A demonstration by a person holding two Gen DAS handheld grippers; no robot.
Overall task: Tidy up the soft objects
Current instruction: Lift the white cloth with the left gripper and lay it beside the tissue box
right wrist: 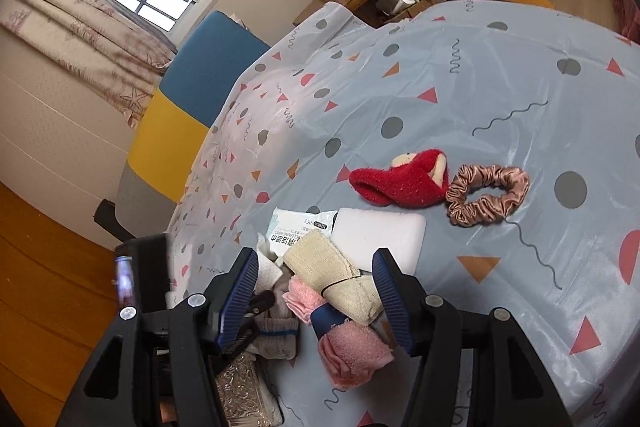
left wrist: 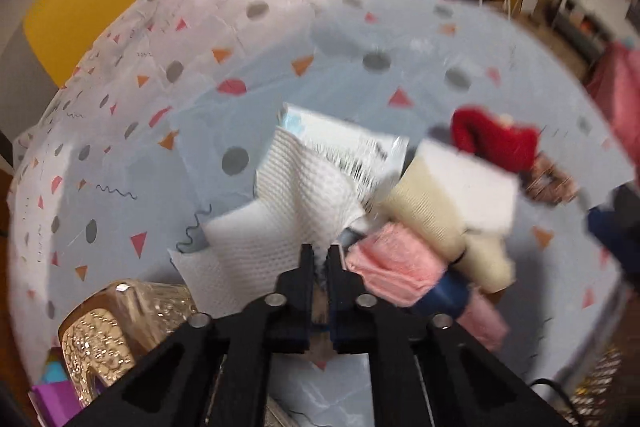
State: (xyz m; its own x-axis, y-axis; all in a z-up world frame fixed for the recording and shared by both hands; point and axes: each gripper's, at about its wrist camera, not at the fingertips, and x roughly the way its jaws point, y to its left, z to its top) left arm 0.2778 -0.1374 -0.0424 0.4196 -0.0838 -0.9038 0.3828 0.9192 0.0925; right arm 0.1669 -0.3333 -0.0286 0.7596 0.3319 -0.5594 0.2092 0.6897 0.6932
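Left tool [left wrist: 318,255]: closed at the tissue [left wrist: 280,227] edge; grip unclear.
Right tool [right wrist: 316,291]: open, empty.
Pile: lower centre of table [right wrist: 500,99].
Risk: thin tissue tears or drags the pink cloth [left wrist: 394,269].

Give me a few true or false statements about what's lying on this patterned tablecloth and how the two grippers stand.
1. The red plush sock lies right beside the pink satin scrunchie. True.
2. The right gripper is clamped on the scrunchie. False: its jaws stand open over the pile, nowhere near it.
3. The left gripper has its jaws closed together. True.
4. The white foam block stands on a bare wooden table. False: it lies on the patterned tablecloth.
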